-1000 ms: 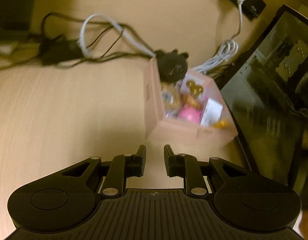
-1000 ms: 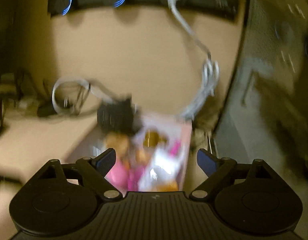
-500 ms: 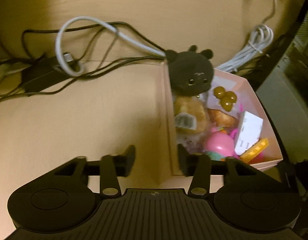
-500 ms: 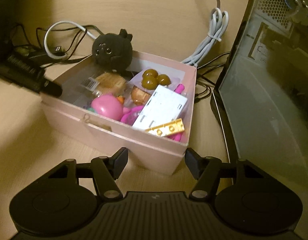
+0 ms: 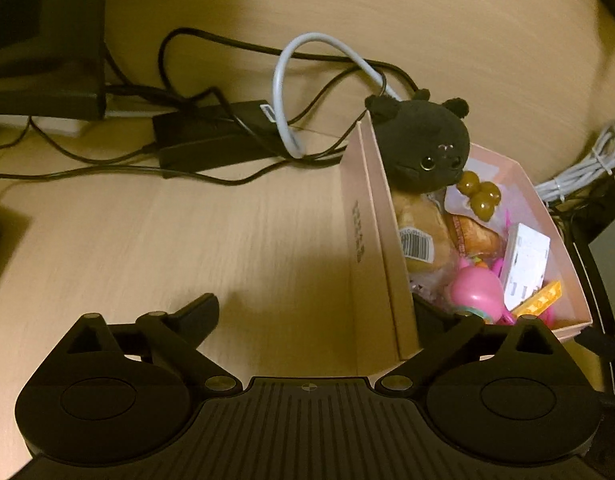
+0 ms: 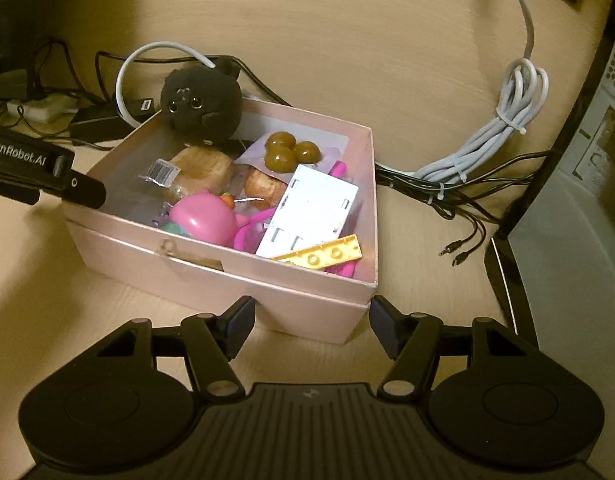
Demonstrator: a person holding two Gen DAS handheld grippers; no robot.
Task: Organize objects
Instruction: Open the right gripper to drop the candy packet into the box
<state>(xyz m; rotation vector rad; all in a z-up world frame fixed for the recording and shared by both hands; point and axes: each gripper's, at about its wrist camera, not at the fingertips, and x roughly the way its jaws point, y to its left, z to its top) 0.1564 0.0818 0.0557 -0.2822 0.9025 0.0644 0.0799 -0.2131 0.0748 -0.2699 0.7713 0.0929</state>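
Observation:
A pink cardboard box (image 6: 211,272) stands on the wooden desk, filled with small things: a black plush cat (image 6: 201,106), a wrapped bun (image 6: 195,170), brown balls (image 6: 289,152), a pink toy (image 6: 207,218), a white card (image 6: 311,208) and a yellow brick plate (image 6: 323,254). My left gripper (image 5: 319,312) is open, its fingers straddling the box's left wall (image 5: 371,248). One left finger (image 6: 81,188) shows over the box's left rim in the right wrist view. My right gripper (image 6: 311,324) is open around the box's near right corner.
Black cables and a power adapter (image 5: 211,140) lie behind the box at the left. A bundled white cable (image 6: 503,128) and loose plugs (image 6: 459,252) lie to the right. A computer case (image 6: 575,184) stands at the right. A monitor stand (image 5: 43,76) is at the far left.
Both grippers came down close to the box. The left jaws opened wide and now straddle the left wall. The right gripper moved in around the near right corner.

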